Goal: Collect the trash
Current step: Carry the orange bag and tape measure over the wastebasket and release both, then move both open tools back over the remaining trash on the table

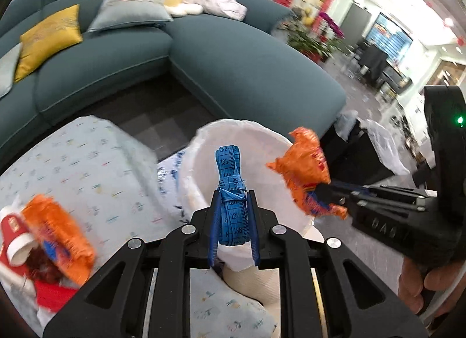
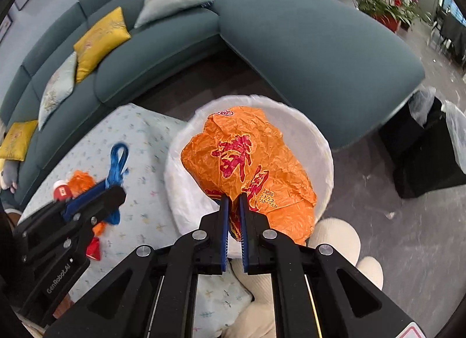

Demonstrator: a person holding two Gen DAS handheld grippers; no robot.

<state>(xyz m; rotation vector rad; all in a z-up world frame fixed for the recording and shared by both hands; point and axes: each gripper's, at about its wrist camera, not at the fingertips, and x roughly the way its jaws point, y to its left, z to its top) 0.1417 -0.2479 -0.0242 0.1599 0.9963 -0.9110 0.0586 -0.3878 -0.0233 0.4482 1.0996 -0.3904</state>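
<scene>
My left gripper (image 1: 233,194) is shut on a folded blue measuring tape (image 1: 228,169), held over the white lined bin (image 1: 201,146). To its right, my right gripper (image 1: 319,189) pinches a crumpled orange wrapper (image 1: 305,163) near the bin's rim. In the right wrist view, the right gripper (image 2: 234,199) is shut on that orange wrapper (image 2: 247,160), which hangs above the bin (image 2: 320,140). The left gripper (image 2: 115,189) with the blue tape (image 2: 118,160) is left of it. Another orange wrapper (image 1: 58,230) and a red and white cup (image 1: 14,230) lie on the table.
The table has a pale patterned cloth (image 1: 87,163). A teal sectional sofa (image 1: 233,70) with cushions curves behind it. A black bin with a clear liner (image 2: 422,157) stands on the floor to the right. A person's hand (image 1: 416,282) grips the right gripper's handle.
</scene>
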